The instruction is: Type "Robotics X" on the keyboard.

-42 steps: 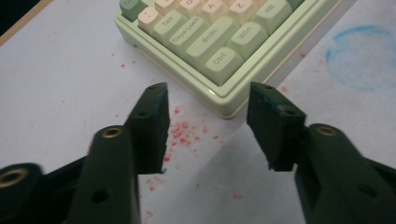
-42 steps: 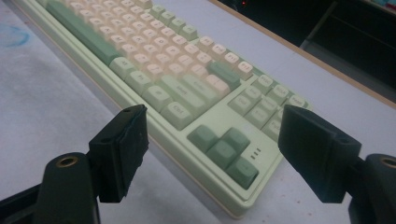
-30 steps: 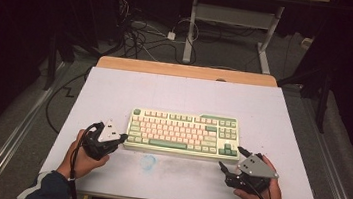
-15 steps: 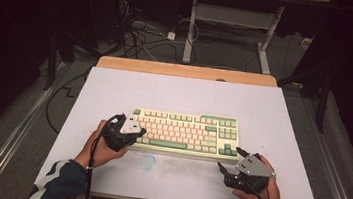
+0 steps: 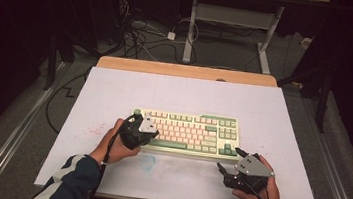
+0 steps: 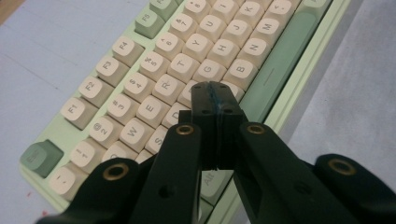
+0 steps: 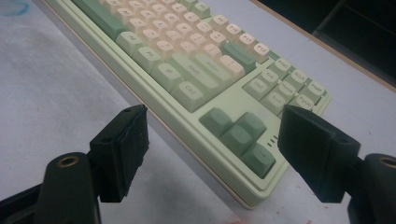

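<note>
A pale green keyboard (image 5: 196, 130) with cream and green keys lies in the middle of the white table top. My left gripper (image 5: 152, 128) is shut with nothing between its pads and hovers over the left part of the keyboard. In the left gripper view its closed tips (image 6: 215, 91) sit just above the letter keys of the keyboard (image 6: 140, 93), near F and G; whether they touch a key I cannot tell. My right gripper (image 5: 228, 159) stands open just in front of the keyboard's right front corner. In the right gripper view its jaws (image 7: 212, 123) frame the arrow keys of the keyboard (image 7: 187, 60) and hold nothing.
The white sheet (image 5: 190, 96) covers the table, with a wooden strip (image 5: 187, 71) along the far edge. A faint blue smudge (image 5: 147, 162) and red specks (image 5: 93, 131) mark the sheet. Cables and a desk frame (image 5: 193, 26) lie on the floor beyond.
My left hand has moved right, from beside the keyboard's left end to over its left keys, jaws still shut. The right hand has stayed put.
</note>
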Motion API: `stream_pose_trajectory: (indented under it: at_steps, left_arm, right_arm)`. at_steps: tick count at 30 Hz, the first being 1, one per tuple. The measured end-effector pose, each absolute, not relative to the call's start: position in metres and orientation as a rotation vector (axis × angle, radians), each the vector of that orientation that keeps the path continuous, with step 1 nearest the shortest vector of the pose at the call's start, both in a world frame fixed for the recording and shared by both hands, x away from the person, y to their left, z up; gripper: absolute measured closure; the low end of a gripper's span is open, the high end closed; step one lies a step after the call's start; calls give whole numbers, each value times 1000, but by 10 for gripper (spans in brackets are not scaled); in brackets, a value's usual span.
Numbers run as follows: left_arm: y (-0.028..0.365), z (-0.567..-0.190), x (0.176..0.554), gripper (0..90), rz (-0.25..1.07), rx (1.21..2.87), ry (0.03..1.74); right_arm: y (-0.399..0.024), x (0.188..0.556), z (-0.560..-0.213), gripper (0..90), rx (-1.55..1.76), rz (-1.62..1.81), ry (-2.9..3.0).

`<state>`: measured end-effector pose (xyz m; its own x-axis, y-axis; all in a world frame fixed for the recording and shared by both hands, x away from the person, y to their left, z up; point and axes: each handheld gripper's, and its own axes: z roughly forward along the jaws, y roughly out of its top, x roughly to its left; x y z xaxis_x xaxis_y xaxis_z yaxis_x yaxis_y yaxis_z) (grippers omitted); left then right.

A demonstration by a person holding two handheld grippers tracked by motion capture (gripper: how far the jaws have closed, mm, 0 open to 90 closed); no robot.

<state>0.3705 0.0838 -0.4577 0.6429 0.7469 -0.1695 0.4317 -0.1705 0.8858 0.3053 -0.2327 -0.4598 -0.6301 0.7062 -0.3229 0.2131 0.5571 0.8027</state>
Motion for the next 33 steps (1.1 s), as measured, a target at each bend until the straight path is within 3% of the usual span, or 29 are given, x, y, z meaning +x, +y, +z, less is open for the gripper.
stream_pose_trajectory:
  at_steps: [15, 20, 23, 33]
  left_arm:
    - [76, -469, 379, 868, 356, 1845, 967]
    - [78, -464, 377, 823, 394, 1822, 944]
    - [81, -461, 375, 772, 412, 1804, 927]
    - [91, -454, 368, 396, 506, 1720, 883]
  right_arm:
    - [-231, 305, -461, 262, 715, 974, 2164]
    - [-231, 305, -460, 262, 714, 977, 2160]
    - [-232, 305, -459, 262, 720, 979, 2153]
    - [-234, 305, -459, 262, 732, 987, 2146]
